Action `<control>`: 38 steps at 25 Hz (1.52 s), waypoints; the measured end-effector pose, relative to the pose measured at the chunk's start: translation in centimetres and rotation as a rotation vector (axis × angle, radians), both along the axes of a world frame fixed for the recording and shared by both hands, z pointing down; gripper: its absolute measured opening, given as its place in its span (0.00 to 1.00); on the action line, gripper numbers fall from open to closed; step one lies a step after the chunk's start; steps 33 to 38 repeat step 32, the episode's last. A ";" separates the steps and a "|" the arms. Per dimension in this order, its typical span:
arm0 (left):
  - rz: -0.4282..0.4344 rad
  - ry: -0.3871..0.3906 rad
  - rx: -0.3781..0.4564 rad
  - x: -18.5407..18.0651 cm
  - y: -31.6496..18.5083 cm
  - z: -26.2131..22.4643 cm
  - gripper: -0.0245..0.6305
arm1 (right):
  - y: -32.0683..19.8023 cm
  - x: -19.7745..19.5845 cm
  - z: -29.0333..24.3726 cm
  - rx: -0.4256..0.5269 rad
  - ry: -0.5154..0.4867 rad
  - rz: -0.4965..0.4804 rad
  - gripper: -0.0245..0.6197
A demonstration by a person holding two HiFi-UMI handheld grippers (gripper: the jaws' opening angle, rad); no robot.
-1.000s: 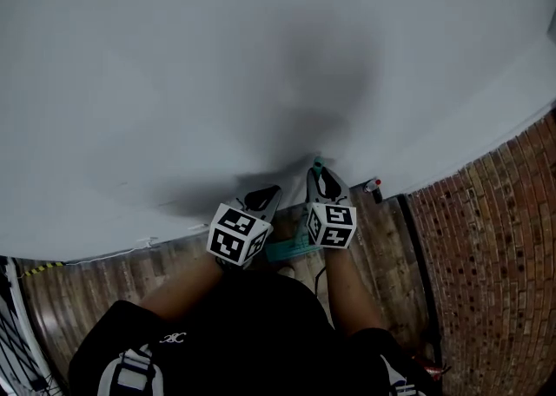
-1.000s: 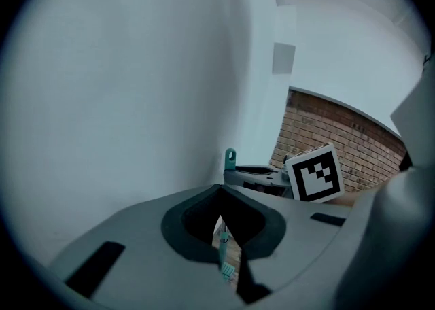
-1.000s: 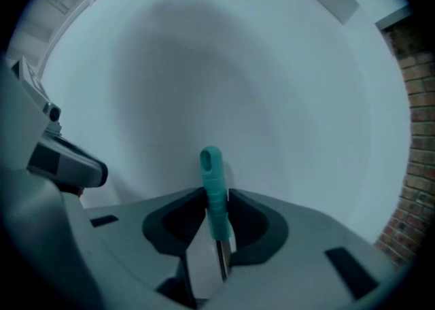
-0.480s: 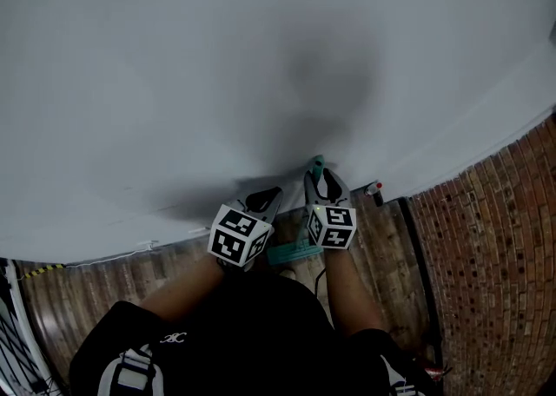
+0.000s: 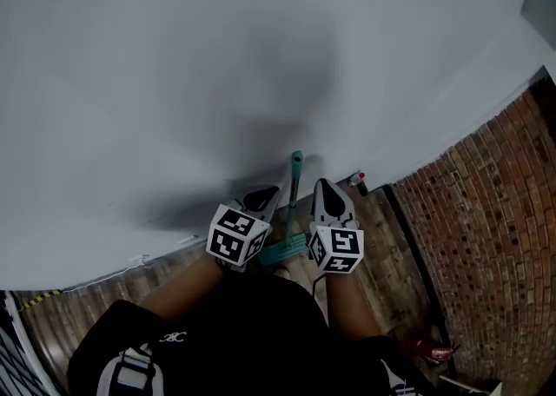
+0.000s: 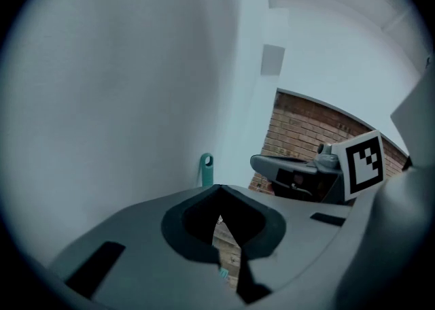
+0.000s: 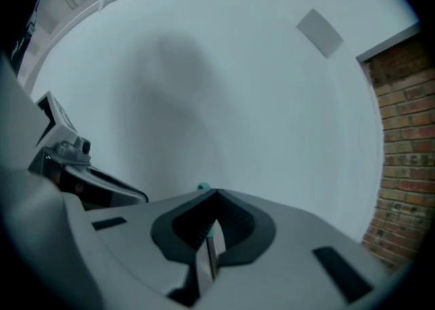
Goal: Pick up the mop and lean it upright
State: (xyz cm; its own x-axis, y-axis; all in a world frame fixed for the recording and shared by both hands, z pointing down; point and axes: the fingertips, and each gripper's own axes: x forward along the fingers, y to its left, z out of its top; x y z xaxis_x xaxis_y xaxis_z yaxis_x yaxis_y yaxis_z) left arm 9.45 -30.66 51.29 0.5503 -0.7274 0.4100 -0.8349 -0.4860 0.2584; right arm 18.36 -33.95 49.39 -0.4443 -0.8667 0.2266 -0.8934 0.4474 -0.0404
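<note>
1. mop (image 5: 294,188) stands upright against the white wall (image 5: 174,82). its teal head (image 5: 282,252) lies flat on the wooden floor (image 5: 382,229) and the teal handle tip (image 6: 206,168) rests on the wall. that lean is what keeps it up, so i judge the task as good as done.
2. right tongs (image 5: 323,186) sit just right of the handle and do not touch it. their jaws have just been closing and are now together on nothing. in the right gripper view the handle only shows through the slit, beyond them.
3. left tongs (image 5: 269,194) sit just left of the handle, tips meeting and empty. through their gap i see only floor and a bit of the teal head.
4. i read the two tongs flanking the handle as a guard, near enough to catch it if the head slides on the floor.
5. the risk as i see it is that a steep lean on a smooth wall could let the tip slip sideways, so i would back away slowly.
</note>
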 end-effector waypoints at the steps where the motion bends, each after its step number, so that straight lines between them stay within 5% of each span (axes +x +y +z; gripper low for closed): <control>1: 0.015 0.002 0.004 0.5 0.0 -0.1 0.03 | 0.3 0.6 -0.6 0.005 0.002 0.021 0.06; 19: 0.248 0.014 0.025 8.5 1.4 -0.4 0.03 | 6.6 8.5 0.5 -0.077 0.007 0.288 0.06; 38: 0.219 0.008 0.034 6.7 1.2 -0.6 0.03 | 7.0 7.7 0.7 -0.093 -0.023 0.290 0.06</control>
